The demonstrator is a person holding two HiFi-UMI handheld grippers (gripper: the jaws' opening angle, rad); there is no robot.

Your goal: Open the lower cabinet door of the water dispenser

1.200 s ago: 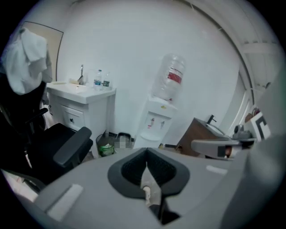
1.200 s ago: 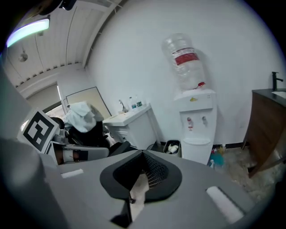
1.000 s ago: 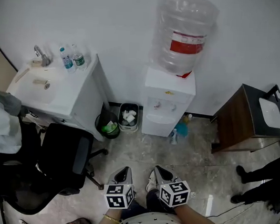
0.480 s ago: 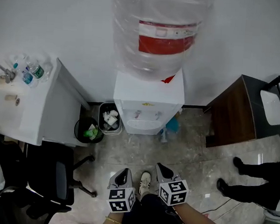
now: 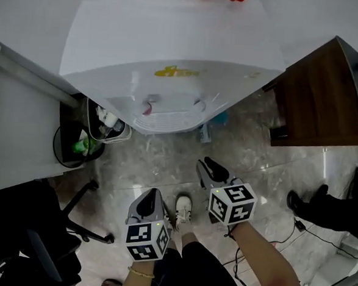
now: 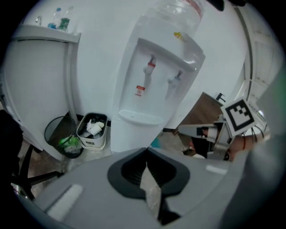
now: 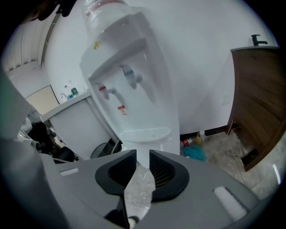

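— The water dispenser (image 5: 173,53) is seen from above at the far wall, between a white counter (image 5: 15,128) on the left and a brown cabinet (image 5: 320,97) on the right. Can its lower cabinet door (image 6: 130,136) be seen?

— From above it is hidden under the dispenser's white top. In the left gripper view the low front is shown under the drip tray. Its bottom part is covered by the gripper, and the door's edges cannot be made out.

— And the bottle (image 6: 181,11) on top?

— It is cut off at the picture's edge.

— How are the grippers held?

— Both are held near, well apart from the dispenser. The left gripper (image 6: 145,153) is closed at its tips, and nothing is held in it. The jaws of the right gripper (image 7: 142,157) are being opened. A small gap is seen, with nothing gripped in it.

— What is found beside the dispenser?

— A black bin (image 6: 62,138) and a small bin (image 6: 92,130) full of rubbish are seen on its left.
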